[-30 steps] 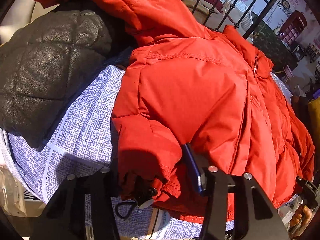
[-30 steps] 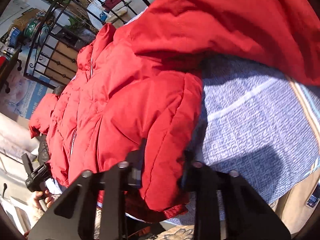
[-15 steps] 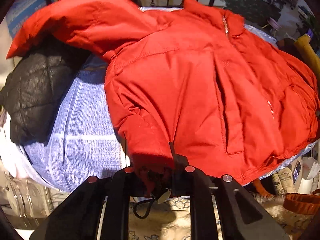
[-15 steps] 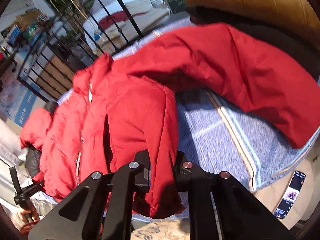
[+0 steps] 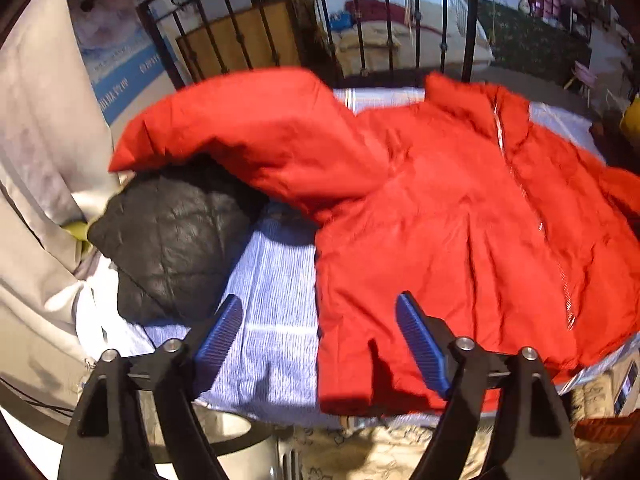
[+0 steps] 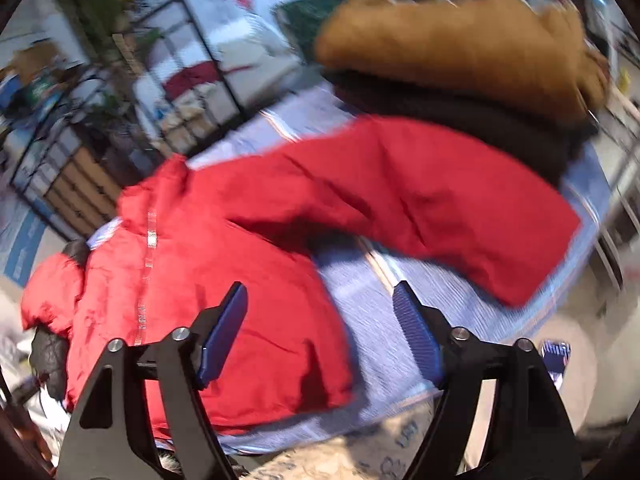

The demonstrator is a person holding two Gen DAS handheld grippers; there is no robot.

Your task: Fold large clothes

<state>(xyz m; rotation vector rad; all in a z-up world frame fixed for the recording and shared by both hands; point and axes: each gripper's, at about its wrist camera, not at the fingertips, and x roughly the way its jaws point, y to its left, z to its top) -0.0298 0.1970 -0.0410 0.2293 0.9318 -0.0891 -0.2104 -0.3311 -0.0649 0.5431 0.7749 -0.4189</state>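
Note:
A red puffer jacket (image 5: 440, 216) lies front up on a blue patterned cloth (image 5: 276, 320), zipper (image 5: 520, 184) closed and both sleeves spread outward. My left gripper (image 5: 318, 340) hovers above the jacket's lower left hem, jaws opening, nothing between the blue pads (image 5: 220, 336). In the right wrist view the same jacket (image 6: 248, 280) shows with its sleeve (image 6: 440, 200) stretched to the right. My right gripper (image 6: 320, 336) hangs over the hem's right corner, jaws opening and empty.
A black quilted garment (image 5: 172, 240) lies under the left sleeve. A brown coat on a dark garment (image 6: 460, 48) is piled at the far right. A black metal railing (image 5: 360, 20) stands behind. A patterned floor (image 5: 360, 452) and a phone (image 6: 554, 356) lie below the surface's edge.
Both grippers were shut on the jacket's hem, lifted, then let go and opened. The hem fell back flat on the cloth, and both views now look from higher up.

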